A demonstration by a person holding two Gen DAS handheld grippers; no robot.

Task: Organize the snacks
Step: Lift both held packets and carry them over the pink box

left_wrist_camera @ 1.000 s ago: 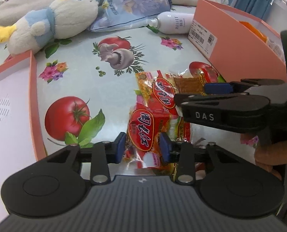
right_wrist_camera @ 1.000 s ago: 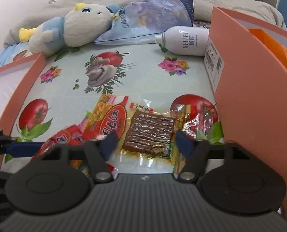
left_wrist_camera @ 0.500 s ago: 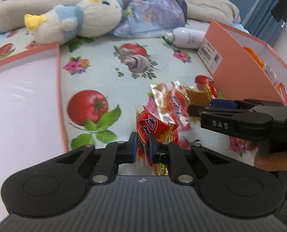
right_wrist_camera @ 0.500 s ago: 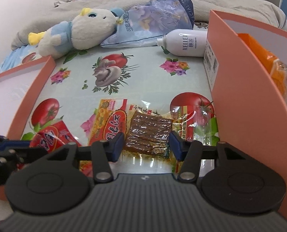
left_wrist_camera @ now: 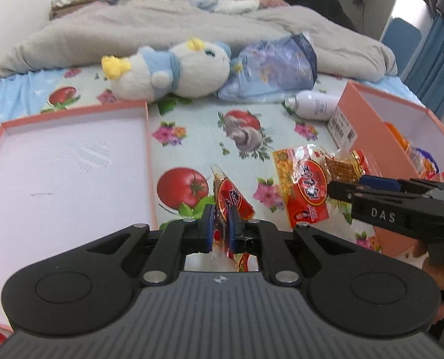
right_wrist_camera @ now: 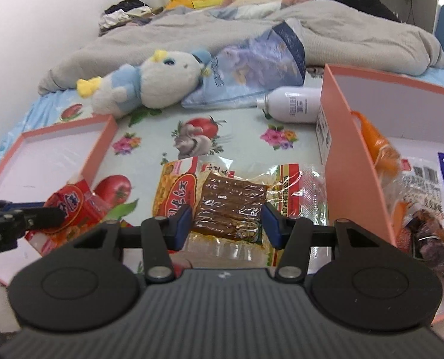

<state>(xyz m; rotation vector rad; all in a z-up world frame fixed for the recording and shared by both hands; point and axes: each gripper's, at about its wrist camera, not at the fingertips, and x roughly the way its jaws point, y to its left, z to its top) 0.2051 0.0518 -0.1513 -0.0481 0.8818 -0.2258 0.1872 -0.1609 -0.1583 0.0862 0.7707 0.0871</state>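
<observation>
My left gripper (left_wrist_camera: 221,229) is shut on a red snack packet (left_wrist_camera: 232,199) and holds it lifted above the tablecloth, beside the pink box lid (left_wrist_camera: 57,161). The held packet also shows in the right wrist view (right_wrist_camera: 72,209). My right gripper (right_wrist_camera: 226,224) is open, its jaws on either side of a clear packet of brown dried tofu (right_wrist_camera: 231,206). A red and yellow snack packet (right_wrist_camera: 177,188) lies just left of it, also in the left wrist view (left_wrist_camera: 304,185). The pink box (right_wrist_camera: 350,161) on the right holds several snacks.
A plush penguin (left_wrist_camera: 174,68), a blue snack bag (left_wrist_camera: 276,71) and a white bottle (left_wrist_camera: 314,104) lie at the far side of the tablecloth. A grey blanket (left_wrist_camera: 192,27) covers the bed behind. The box wall (left_wrist_camera: 371,137) stands close right of the packets.
My left gripper closed on the red packet and lifted it up and leftward off the pile. My right gripper rose slightly and stayed open around the brown tofu packet.
</observation>
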